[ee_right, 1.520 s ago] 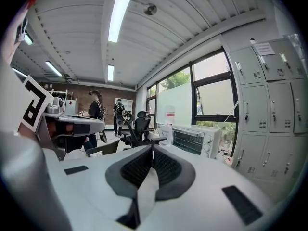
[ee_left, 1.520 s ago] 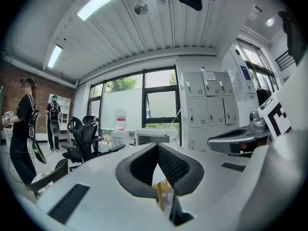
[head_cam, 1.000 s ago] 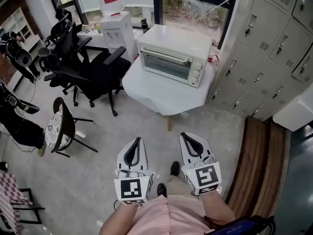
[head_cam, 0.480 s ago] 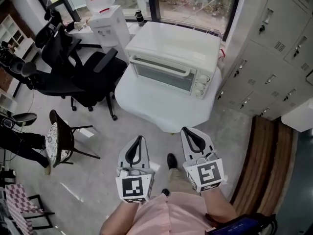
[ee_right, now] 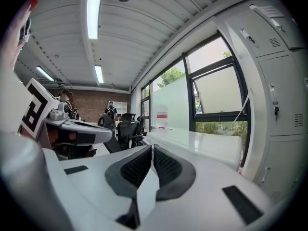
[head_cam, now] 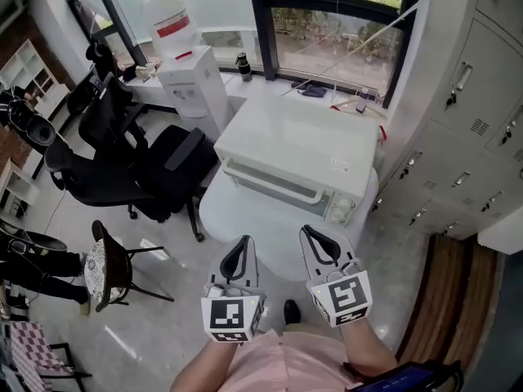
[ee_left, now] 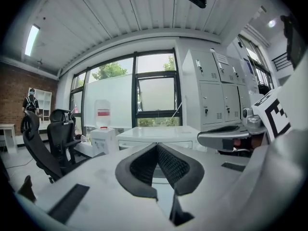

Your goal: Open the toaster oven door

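A white toaster oven sits on a round white surface, well in front of both grippers. Its glass door faces the person and stands shut, with a long bar handle running across the door's upper edge. The oven's knobs are stacked at the right end of its front.

The left gripper is held low and close to the person's body and points toward the oven. Its fingers are pressed together at the tips. The right gripper is just beside it and also points forward. Its fingers are likewise pressed together. Neither gripper touches the oven or the surface. Seen from above, the right one reaches over the near edge of the surface, and the left one sits just short of it. Each gripper carries a cube with square markers at its rear, near the person's pink shirt.

A water dispenser with a bottle on top stands to the left of the oven. Black office chairs are grouped on the floor further left. A small chair with a patterned seat stands nearer the person. Grey lockers line the wall on the right, and a dark-framed window runs behind the oven. In the left gripper view the oven's white top shows straight ahead beyond the finger tips.
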Demonstrator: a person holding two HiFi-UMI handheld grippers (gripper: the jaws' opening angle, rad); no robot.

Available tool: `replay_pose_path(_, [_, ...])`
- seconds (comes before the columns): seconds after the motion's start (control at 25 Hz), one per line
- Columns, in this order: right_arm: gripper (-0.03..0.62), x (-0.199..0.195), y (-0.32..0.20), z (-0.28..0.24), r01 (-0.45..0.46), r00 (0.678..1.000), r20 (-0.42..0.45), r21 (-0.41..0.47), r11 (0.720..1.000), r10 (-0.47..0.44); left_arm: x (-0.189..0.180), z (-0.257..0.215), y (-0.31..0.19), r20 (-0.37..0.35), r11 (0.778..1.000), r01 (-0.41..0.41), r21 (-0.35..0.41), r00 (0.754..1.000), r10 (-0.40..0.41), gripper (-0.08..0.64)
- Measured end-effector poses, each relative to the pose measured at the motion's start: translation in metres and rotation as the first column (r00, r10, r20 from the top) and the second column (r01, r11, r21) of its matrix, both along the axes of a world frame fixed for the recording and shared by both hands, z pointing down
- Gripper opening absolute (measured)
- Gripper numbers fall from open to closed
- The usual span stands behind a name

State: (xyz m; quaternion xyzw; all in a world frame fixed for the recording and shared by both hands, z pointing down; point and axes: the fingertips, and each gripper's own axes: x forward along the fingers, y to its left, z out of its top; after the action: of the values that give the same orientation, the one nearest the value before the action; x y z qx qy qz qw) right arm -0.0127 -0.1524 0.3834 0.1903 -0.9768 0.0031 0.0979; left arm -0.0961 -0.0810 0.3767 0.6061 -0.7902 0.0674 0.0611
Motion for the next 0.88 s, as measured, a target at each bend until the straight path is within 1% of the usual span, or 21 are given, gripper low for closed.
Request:
replay_pose_path(0.12, [0.017, -0.011, -0.013, -0.007, 0.004, 1.0, 0.008, 0.026, 1.0, -0.004, -0.013, -0.006, -0.014, 0.009, 1.0, 0.005, 0.014, 1.0, -0.005, 0.014])
replay_pose_path(0.32, [0.02, -0.023, -0.031, -0.016, -0.025, 0.999, 0.021, 0.053, 0.998, 0.024, -0.028, -0.014, -0.034, 0.032, 0.999, -0.02, 0.031, 0.999, 0.019, 0.014])
replay_pose_path(0.6, [0.026, -0.044, -0.051, -0.014, -0.113, 0.994, -0.001, 0.081, 0.99, 0.114, -0.057, -0.016, -0.063, 0.049, 0.993, -0.105, 0.054, 0.994, 0.103, 0.014])
replay_pose_path(0.76, [0.028, -0.062, -0.063, -0.018, -0.184, 0.983, -0.011, 0.1, 0.978, 0.186, -0.08, -0.022, -0.084, 0.049, 0.982, -0.172, 0.078, 0.984, 0.169, 0.014])
replay_pose_path(0.88, [0.028, -0.077, -0.068, -0.02, -0.218, 0.975, -0.02, 0.108, 0.97, 0.221, -0.098, -0.028, -0.095, 0.051, 0.974, -0.207, 0.094, 0.978, 0.203, 0.014])
